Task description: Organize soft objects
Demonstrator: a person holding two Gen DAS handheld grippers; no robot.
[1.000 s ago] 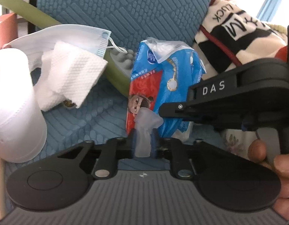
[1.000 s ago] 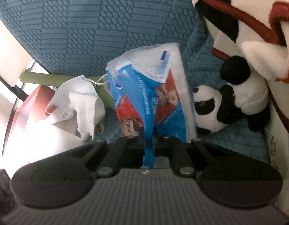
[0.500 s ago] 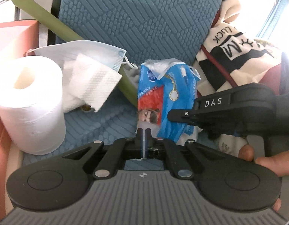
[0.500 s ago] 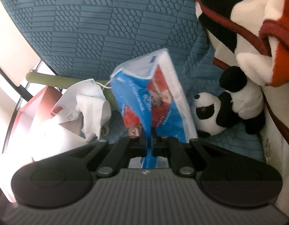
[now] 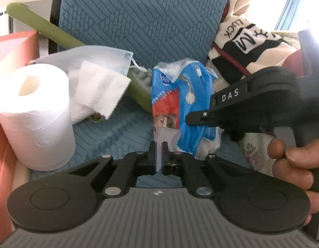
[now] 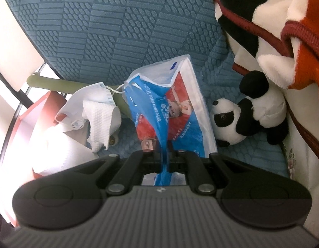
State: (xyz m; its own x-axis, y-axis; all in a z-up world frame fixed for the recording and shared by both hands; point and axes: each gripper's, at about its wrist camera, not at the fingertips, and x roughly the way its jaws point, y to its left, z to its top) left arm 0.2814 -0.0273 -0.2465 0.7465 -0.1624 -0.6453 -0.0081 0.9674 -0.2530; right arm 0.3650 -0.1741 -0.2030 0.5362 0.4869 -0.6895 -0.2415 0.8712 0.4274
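Both claws pinch the blue tissue pack [image 5: 181, 107] standing mid-seat: the left gripper [image 5: 159, 144] nips its clear film corner, the right gripper [image 6: 163, 152] its blue wrapper. The toilet roll [image 5: 35, 119], face mask [image 5: 91, 55], folded towel [image 5: 99, 88] and panda toy [image 6: 242, 117] lie scattered around it, so I judge the sorting barely begun.

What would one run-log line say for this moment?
left gripper: shut on tissue pack | right gripper: shut on tissue pack

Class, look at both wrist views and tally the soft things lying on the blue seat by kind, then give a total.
Toilet paper roll: 1
Face mask: 1
Folded paper towel: 1
Blue tissue pack: 1
Panda plush toy: 1
Printed blanket: 1
Total: 6
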